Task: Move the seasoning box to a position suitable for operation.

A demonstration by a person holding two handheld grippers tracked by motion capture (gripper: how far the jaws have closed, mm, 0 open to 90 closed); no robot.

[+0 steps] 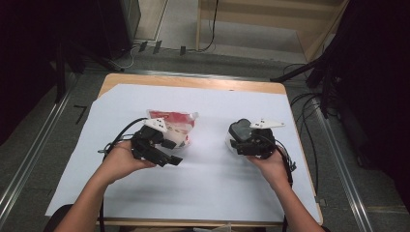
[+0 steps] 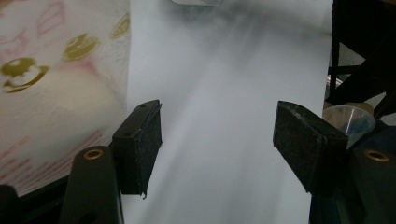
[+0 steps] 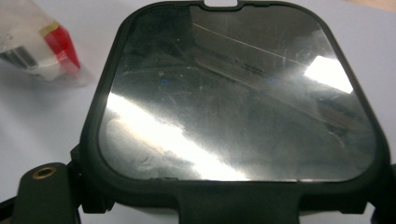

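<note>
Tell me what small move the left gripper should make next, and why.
Probably ease the left gripper sideways toward the red and white bag, so the bag's edge comes between its jaws. The jaws stand open over bare white paper, with the bag just outside one pad, while the right gripper is at the dark-lidded container.

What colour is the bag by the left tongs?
White and red bag; clearest in the high view.

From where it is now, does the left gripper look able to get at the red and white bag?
Probably yes: the left gripper is open beside the bag, with bare white sheet between its jaws.
</note>
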